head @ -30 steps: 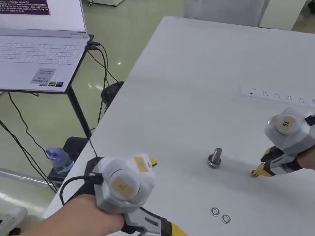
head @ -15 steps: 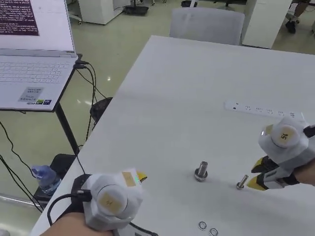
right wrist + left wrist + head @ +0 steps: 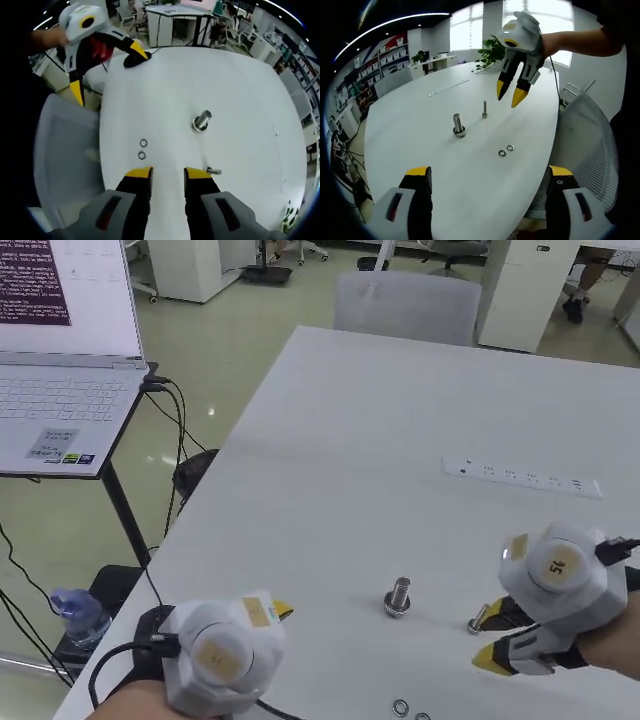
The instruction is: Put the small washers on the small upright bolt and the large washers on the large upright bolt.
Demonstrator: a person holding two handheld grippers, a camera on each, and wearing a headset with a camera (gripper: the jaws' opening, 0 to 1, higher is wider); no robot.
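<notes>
So the change here: a second ago the right gripper [image 3: 508, 97] had the small bolt [image 3: 484, 109] pinched at its tips down on the white table [image 3: 400, 440]. Now it's let go and pulled back, jaws apart with nothing between them. In the right gripper view the bolt sits just beside the right jaw tip, not touching as far as I can tell. The bolt stands upright on its own, near the large bolt [image 3: 458, 125], which hasn't budged. The left gripper [image 3: 490, 172] hangs low at the near edge with its jaws spread wide, empty. Two washers [image 3: 502, 153] lie flat side by side on the table, a bit nearer the person than the bolts. They look like small ones to me, but that's hard to call at this size. My read is both posts are now set up and nothing is threaded yet, so picking up a washer comes next. Those thin rings lying flat will be fiddly to grab.
</notes>
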